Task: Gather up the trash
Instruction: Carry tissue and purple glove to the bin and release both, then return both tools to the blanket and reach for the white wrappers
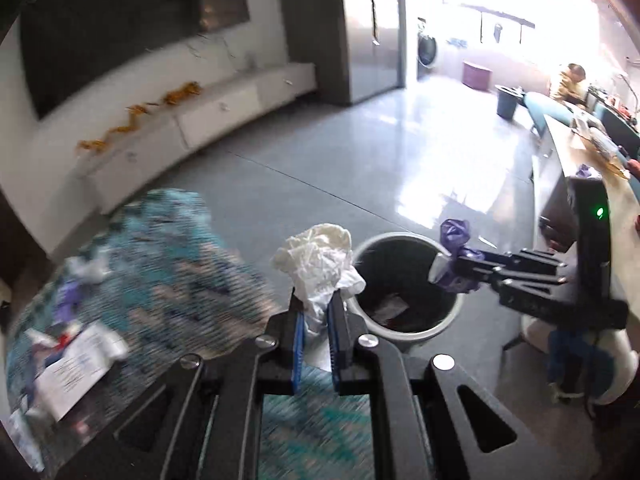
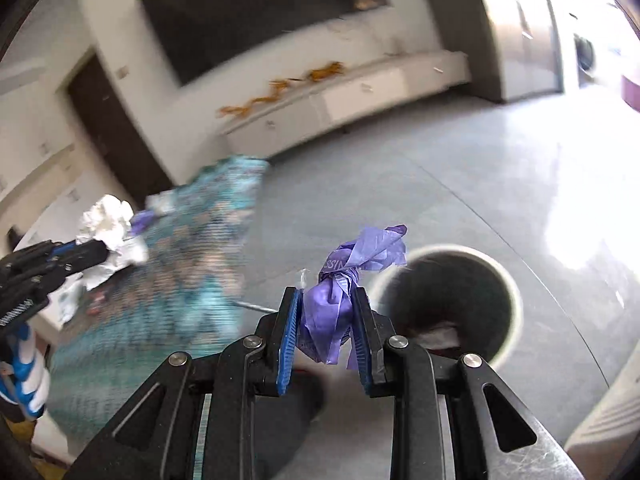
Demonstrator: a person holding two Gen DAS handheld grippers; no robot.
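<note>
My left gripper (image 1: 316, 312) is shut on a crumpled white paper wad (image 1: 316, 260), held just left of a round grey trash bin (image 1: 404, 280) on the floor. In the right wrist view that white wad (image 2: 108, 224) and left gripper (image 2: 92, 256) show at the far left. My right gripper (image 2: 326, 316) is shut on a crumpled purple wrapper (image 2: 340, 288), a little left of the bin (image 2: 452, 304). In the left wrist view the right gripper (image 1: 444, 268) holds the purple wrapper (image 1: 456, 236) over the bin's right rim. Paper scraps lie inside the bin.
A teal patterned rug (image 1: 168, 264) carries more litter: white papers (image 1: 76, 364) and a purple scrap (image 1: 70, 300). A low white cabinet (image 1: 200, 120) with orange bits runs along the wall. A long counter (image 1: 592, 184) and a seated person (image 1: 568, 80) are at the right.
</note>
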